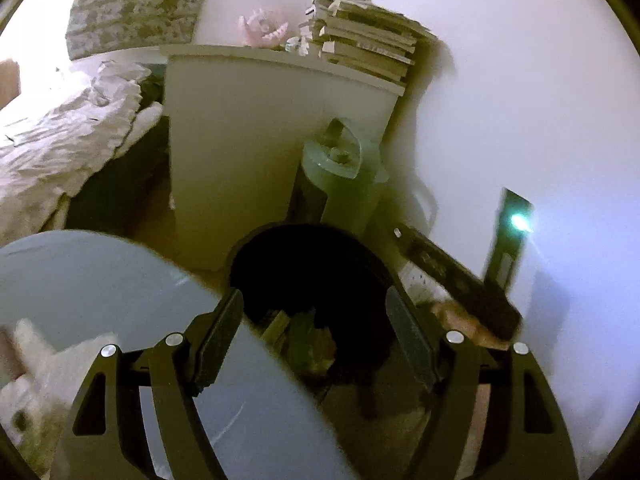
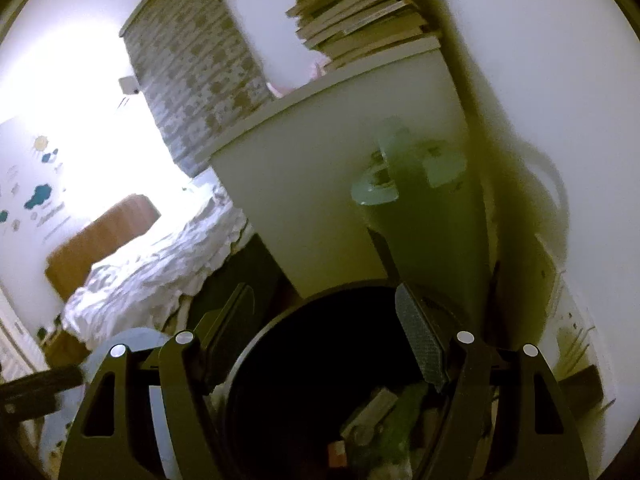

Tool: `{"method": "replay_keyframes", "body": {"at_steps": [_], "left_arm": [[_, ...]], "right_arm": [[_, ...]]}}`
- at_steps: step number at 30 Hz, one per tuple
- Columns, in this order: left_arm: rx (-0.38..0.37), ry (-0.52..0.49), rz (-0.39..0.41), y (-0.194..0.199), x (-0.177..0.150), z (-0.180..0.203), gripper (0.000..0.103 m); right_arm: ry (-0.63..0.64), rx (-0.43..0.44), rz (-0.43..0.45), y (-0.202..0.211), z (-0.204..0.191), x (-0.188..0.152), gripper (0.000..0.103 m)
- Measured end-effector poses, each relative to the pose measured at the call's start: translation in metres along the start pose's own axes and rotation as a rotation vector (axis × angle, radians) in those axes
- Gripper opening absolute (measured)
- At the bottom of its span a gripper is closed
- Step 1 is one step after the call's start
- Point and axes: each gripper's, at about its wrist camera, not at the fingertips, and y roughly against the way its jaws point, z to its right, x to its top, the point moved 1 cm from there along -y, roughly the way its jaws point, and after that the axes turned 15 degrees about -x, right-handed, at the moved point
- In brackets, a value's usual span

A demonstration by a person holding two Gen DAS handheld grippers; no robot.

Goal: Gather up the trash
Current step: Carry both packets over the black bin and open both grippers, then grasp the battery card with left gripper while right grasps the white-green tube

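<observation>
While both grippers hang over the black waste bin (image 1: pixel 316 276), we note them empty: the left gripper (image 1: pixel 316 336) has its jaws spread wide with nothing between, and the right gripper (image 2: pixel 320 344) likewise stands apart above the bin's mouth; the bin sits on the floor against the white cabinet (image 1: pixel 256 140), just beside a pale green cylindrical container (image 1: pixel 344 176). Trash (image 2: pixel 384 420) lies at the bottom of the bin: crumpled greenish wrappers, a pale card-like scrap, a small reddish piece; details are dim and blurred. A grey-blue round surface (image 1: pixel 100 280) sits at lower left, with white crumpled stuff (image 1: pixel 32 380) at its near side, possibly more trash, though we cannot tell. Judgement: a drop looks done; for the next pick we should clear the bin rim before swinging away, keep jaws wide on approach, and close only once the pads straddle the soft piece; watch the cabinet's book stack (image 1: pixel 368 40).
</observation>
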Motion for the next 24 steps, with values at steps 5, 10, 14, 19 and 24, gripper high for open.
{"method": "replay_keyframes", "body": {"at_steps": [5, 10, 14, 19, 24], "left_arm": [[0.082, -0.004, -0.011, 0.074, -0.036, -0.012, 0.074], [0.239, 0.025, -0.028, 0.156, -0.086, -0.056, 0.074], [0.296, 0.126, -0.058, 0.199, -0.118, -0.112, 0.074], [0.211, 0.161, -0.061, 0.203, -0.121, -0.15, 0.074], [0.123, 0.174, -0.12, 0.178, -0.118, -0.169, 0.074]], "right_arm": [[0.053, 0.055, -0.02, 0.009, -0.02, -0.011, 0.073], [0.188, 0.207, -0.022, 0.049, -0.064, -0.036, 0.073], [0.241, 0.436, -0.143, 0.08, -0.106, -0.056, 0.073], [0.388, 0.594, -0.361, 0.113, -0.195, -0.086, 0.073], [0.405, 0.588, -0.59, 0.112, -0.27, -0.125, 0.073]]}}
